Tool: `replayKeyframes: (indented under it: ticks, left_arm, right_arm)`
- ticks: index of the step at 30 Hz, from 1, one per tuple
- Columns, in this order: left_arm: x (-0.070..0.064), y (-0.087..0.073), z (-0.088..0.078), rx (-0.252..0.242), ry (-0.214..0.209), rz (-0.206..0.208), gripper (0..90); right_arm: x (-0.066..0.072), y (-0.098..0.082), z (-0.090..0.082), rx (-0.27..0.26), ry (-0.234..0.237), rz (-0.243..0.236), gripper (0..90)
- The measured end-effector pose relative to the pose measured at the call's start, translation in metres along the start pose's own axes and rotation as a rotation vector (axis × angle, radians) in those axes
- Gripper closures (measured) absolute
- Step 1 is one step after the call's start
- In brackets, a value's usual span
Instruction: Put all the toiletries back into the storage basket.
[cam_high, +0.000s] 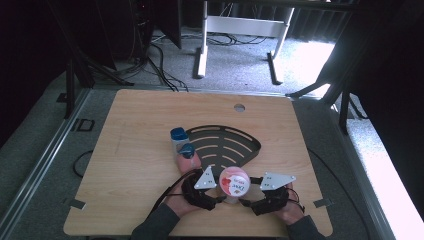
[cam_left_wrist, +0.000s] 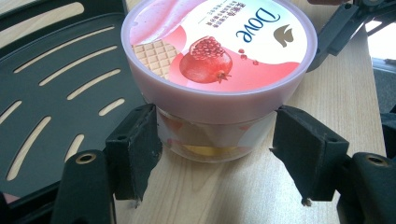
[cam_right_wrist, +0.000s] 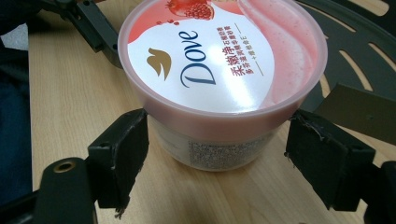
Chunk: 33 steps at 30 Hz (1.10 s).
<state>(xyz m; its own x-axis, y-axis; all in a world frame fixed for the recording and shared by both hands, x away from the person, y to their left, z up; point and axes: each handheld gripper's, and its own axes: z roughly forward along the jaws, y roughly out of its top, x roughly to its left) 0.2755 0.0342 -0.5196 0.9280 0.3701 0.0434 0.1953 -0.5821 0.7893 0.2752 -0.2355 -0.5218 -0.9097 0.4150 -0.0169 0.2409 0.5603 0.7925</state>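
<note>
High view: one Dove tub (cam_high: 234, 181) stands on the bench (cam_high: 130, 150), touching the near edge of one black slotted tray (cam_high: 225, 142), between the left tool (cam_high: 209, 196) and right tool (cam_high: 250, 199); two blue-capped bottles (cam_high: 181, 143) stand just beside the tray.

Left gripper view: the left tool (cam_left_wrist: 212, 140) sits released, jaws flanking the tub (cam_left_wrist: 215, 70), the left one close against it; squeezing below the lid could crush the thin wall.

Right gripper view: the right tool (cam_right_wrist: 215, 142) is likewise released around the tub (cam_right_wrist: 219, 79); uneven closing from both sides could tip or skid it.
</note>
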Motion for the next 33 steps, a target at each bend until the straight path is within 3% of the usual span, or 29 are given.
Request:
replayKeyframes:
  ticks: [33]
  left_arm:
    - [0.009, 0.023, 0.003, -0.004, 0.046, -0.006, 31.9]
  right_arm:
    - [-0.021, 0.014, -0.011, -0.003, -0.012, -0.037, 21.1]
